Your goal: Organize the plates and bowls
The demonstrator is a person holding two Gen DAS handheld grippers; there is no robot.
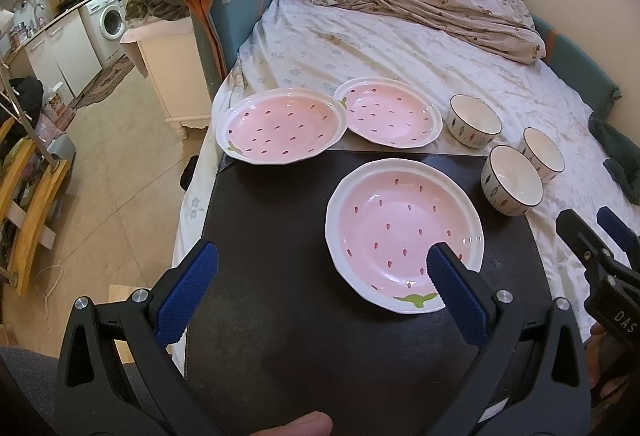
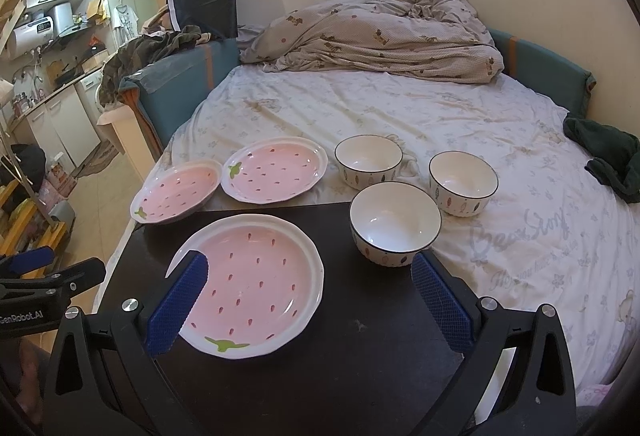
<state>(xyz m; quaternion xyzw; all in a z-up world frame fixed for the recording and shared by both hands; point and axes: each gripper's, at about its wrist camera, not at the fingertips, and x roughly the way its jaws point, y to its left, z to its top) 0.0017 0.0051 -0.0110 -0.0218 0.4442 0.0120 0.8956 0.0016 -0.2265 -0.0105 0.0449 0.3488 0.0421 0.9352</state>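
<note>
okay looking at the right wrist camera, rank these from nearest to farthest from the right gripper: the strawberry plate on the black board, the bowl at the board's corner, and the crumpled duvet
1. Pink strawberry-patterned ceramic plate, on the black board, beside the right gripper and its left finger.
2. White ceramic bowl with a dark rim, at the board's far right corner, just beyond the right finger.
3. Crumpled beige patterned duvet, far back against the wall.

Three plates [image 2: 256, 286], three bowls [image 2: 394, 222]

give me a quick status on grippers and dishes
Left gripper open, empty; right gripper open, empty. Three pink plates unstacked, three bowls apart, on board and bed. Nothing in the way.
</note>
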